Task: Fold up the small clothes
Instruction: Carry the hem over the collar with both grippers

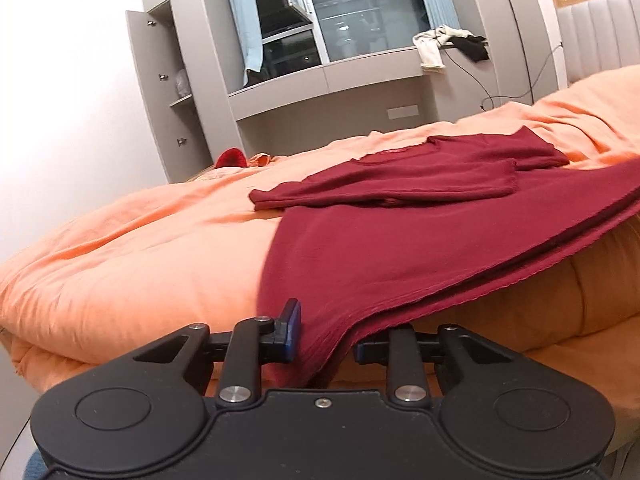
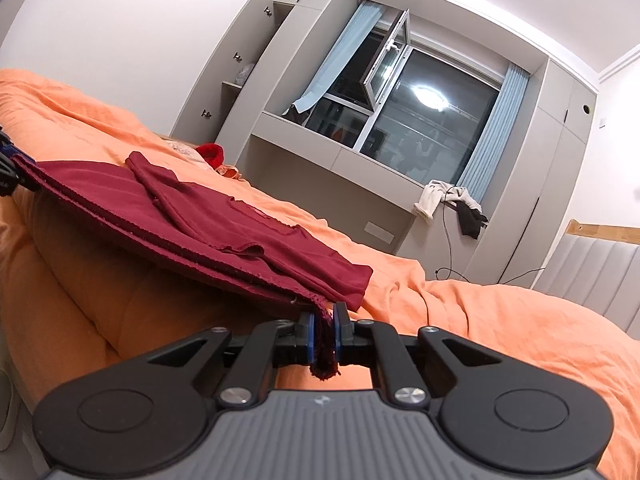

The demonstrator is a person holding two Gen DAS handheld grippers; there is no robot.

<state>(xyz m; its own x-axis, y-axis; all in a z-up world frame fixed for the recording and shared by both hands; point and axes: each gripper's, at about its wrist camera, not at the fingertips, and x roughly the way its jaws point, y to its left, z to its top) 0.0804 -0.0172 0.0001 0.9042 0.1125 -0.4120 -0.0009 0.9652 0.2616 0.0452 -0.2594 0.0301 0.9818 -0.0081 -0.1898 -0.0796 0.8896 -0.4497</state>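
A dark red long-sleeved garment [image 1: 400,248] lies on the orange duvet [image 1: 140,248] with its sleeves folded across the body. Its near hem is lifted off the bed and stretched between both grippers. My left gripper [image 1: 325,340] has one hem corner bunched between its jaws, and the cloth covers the right pad. In the right wrist view this gripper [image 2: 8,160] shows at the far left edge, holding that corner. My right gripper [image 2: 325,332] is shut on the other hem corner of the garment [image 2: 200,216], and a tuft of cloth hangs below its pads.
The duvet [image 2: 480,312] covers the whole bed. A small red item [image 1: 231,158] lies at the bed's far edge. Behind it stand grey cabinets [image 1: 160,92] and a window sill with draped clothes [image 1: 448,46]. A padded headboard [image 2: 600,264] is at the right.
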